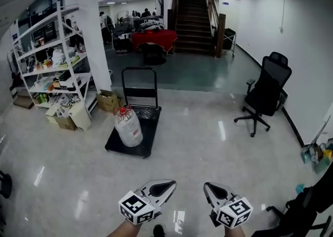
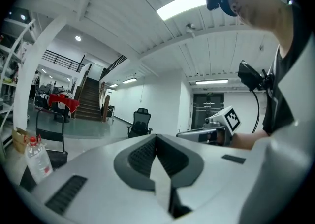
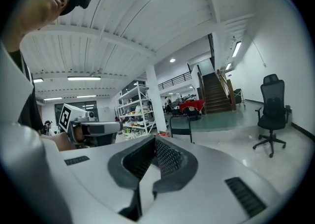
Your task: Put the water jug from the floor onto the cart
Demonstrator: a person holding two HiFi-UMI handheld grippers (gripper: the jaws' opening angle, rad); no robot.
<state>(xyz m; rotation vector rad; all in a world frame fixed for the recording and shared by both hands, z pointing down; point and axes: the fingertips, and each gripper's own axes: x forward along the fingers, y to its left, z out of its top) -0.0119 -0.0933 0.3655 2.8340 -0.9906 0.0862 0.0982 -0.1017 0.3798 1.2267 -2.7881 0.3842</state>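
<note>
A clear water jug [image 1: 128, 125] with a red cap stands upright at the left side of the black platform cart [image 1: 148, 126]. I cannot tell whether its base rests on the deck or on the floor beside it. The left gripper view shows the jug [image 2: 38, 158] small at the far left. My left gripper [image 1: 170, 184] and right gripper [image 1: 207, 185] are held side by side near the bottom of the head view, well short of the jug. Both are shut with nothing between the jaws. Each gripper view shows its own closed jaws, left [image 2: 156, 138] and right [image 3: 155, 142].
A white pillar [image 1: 93, 27] and a loaded white shelving rack [image 1: 52, 59] stand at the left, with cardboard boxes [image 1: 106, 100] at their foot. A black office chair [image 1: 265, 92] stands at the right. Stairs [image 1: 190, 17] and a red-covered table [image 1: 153, 38] lie beyond the cart.
</note>
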